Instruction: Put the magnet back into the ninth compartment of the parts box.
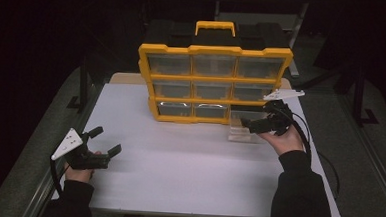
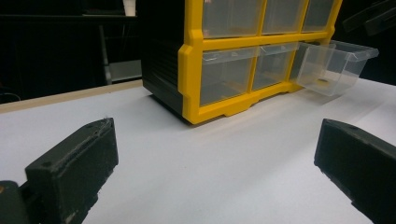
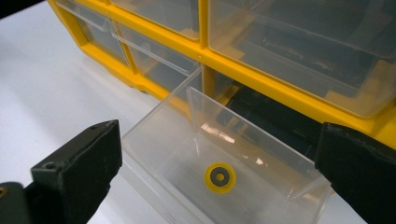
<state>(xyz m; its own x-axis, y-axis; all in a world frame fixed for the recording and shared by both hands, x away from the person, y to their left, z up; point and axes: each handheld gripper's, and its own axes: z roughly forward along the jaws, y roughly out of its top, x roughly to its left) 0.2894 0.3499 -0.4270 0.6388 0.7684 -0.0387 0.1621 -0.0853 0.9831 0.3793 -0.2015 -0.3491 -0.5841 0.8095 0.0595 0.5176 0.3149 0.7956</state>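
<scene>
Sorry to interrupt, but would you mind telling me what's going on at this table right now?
A person works at a white table with a yellow organizer of clear drawers. The bottom-right drawer is pulled out, and a small yellow ring lies inside it. The right hand-held gripper hovers open over that drawer, holding nothing. The left hand-held gripper waits open near the table's front left, away from the organizer.

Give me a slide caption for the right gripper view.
Open right gripper above a pulled-out clear drawer holding a yellow ring.
</scene>
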